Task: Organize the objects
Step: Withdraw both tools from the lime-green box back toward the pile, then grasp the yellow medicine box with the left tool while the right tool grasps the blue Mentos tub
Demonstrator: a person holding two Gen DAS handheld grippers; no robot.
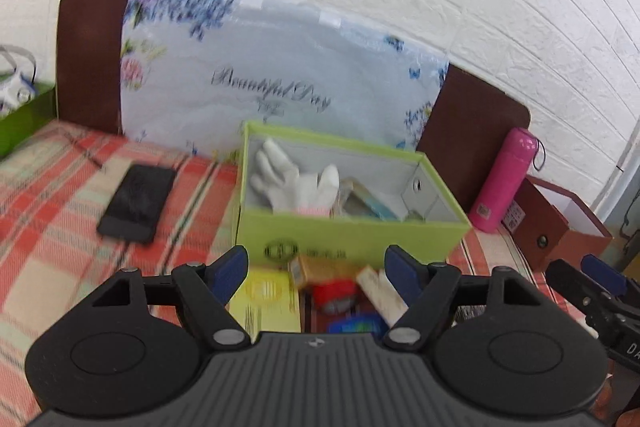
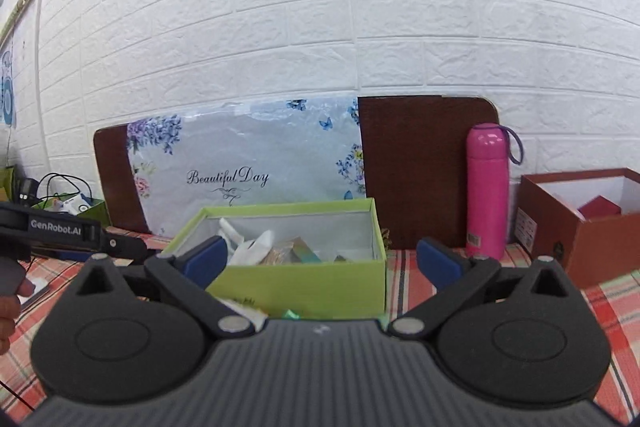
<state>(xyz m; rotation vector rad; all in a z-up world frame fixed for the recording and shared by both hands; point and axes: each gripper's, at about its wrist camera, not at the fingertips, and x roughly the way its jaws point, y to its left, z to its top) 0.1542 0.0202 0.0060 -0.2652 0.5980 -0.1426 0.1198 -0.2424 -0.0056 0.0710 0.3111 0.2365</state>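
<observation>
A lime-green open box (image 1: 352, 239) stands on the plaid cloth (image 1: 48, 227) and holds a white glove (image 1: 296, 183) and small packets. It also shows in the right wrist view (image 2: 304, 287). My left gripper (image 1: 318, 267) is open and empty, just in front of the box, above several small items: a yellow packet (image 1: 268, 299), a red object (image 1: 334, 293), a blue object (image 1: 352, 327), a white stick (image 1: 380, 291). My right gripper (image 2: 320, 257) is open and empty, facing the box; its tip shows at the right of the left wrist view (image 1: 592, 279).
A black phone (image 1: 138, 203) lies left of the box. A pink bottle (image 2: 486, 191) and a brown open box (image 2: 584, 223) stand to the right. A floral board (image 2: 248, 171) leans on the white brick wall. A green bag (image 1: 20, 115) sits far left.
</observation>
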